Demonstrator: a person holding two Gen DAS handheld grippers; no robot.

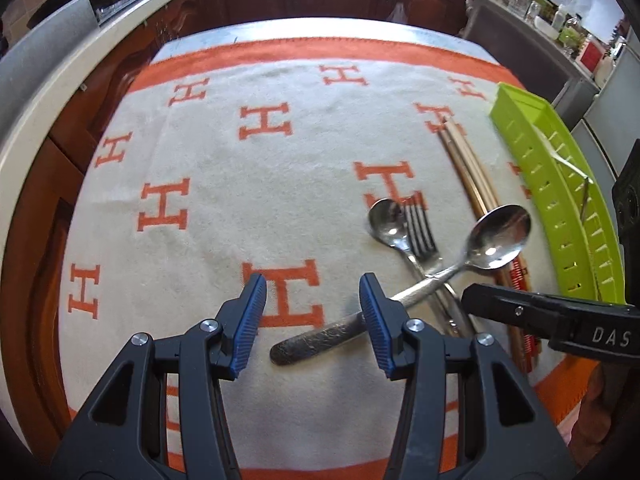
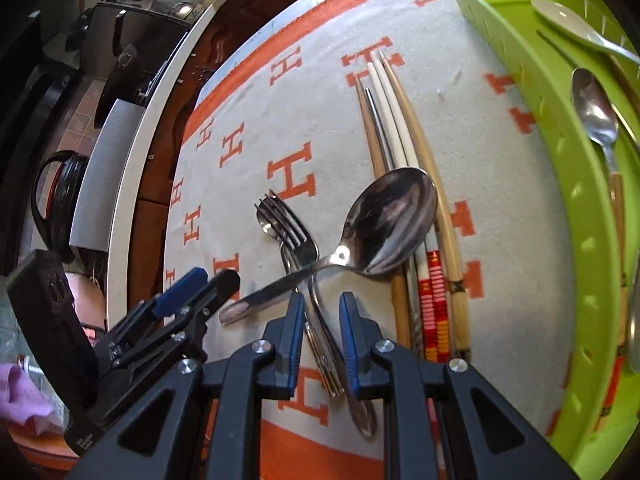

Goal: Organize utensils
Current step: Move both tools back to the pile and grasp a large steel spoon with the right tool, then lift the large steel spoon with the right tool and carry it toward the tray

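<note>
On the H-patterned cloth a large steel spoon lies across a fork and a small spoon. Several chopsticks lie alongside, next to the green tray. My left gripper is open over the end of the large spoon's handle. My right gripper is open, its fingers on either side of the fork and small spoon handles, which still lie on the cloth.
The tray holds a white spoon, a wooden-handled metal spoon and other utensils. The white and orange cloth covers the table. A white counter edge and wooden cabinets run behind and to the left.
</note>
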